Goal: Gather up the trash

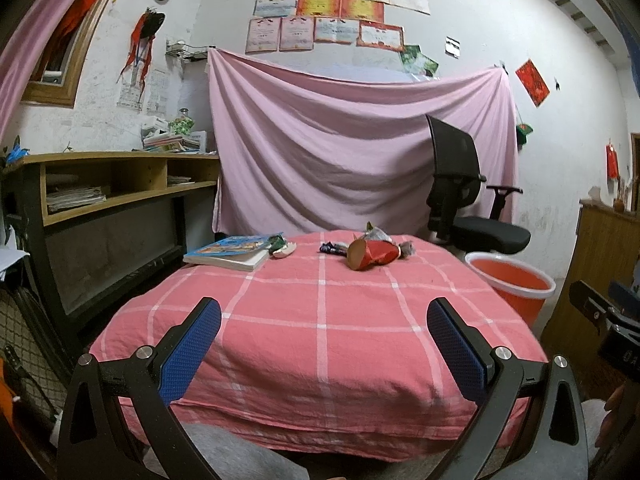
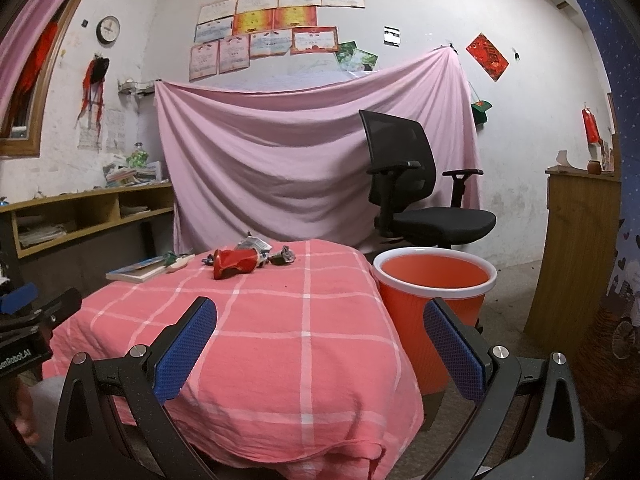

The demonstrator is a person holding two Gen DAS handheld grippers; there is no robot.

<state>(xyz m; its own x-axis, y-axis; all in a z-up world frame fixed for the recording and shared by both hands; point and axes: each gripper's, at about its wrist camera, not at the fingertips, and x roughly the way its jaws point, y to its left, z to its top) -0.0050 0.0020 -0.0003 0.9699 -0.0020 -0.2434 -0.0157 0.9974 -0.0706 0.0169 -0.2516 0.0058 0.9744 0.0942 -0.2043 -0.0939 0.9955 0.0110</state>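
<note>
Both tools, left tool (image 1: pixel 324 344) and right tool (image 2: pixel 320 344), hang with fingers apart and hold nothing, so no collecting looks done: the crushed red can (image 2: pixel 235 263) and wrappers (image 2: pixel 282 257) lie at the desk's (image 2: pixel 280 352) far edge, the orange bin (image 2: pixel 434 280) beside it apparently empty.

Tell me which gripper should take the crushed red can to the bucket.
Right, probably. The bucket stands off the table's right edge, directly ahead of the right gripper, and the can lies just left of its line. Both grippers are open and empty; the left gripper sits farther from the bucket.
</note>
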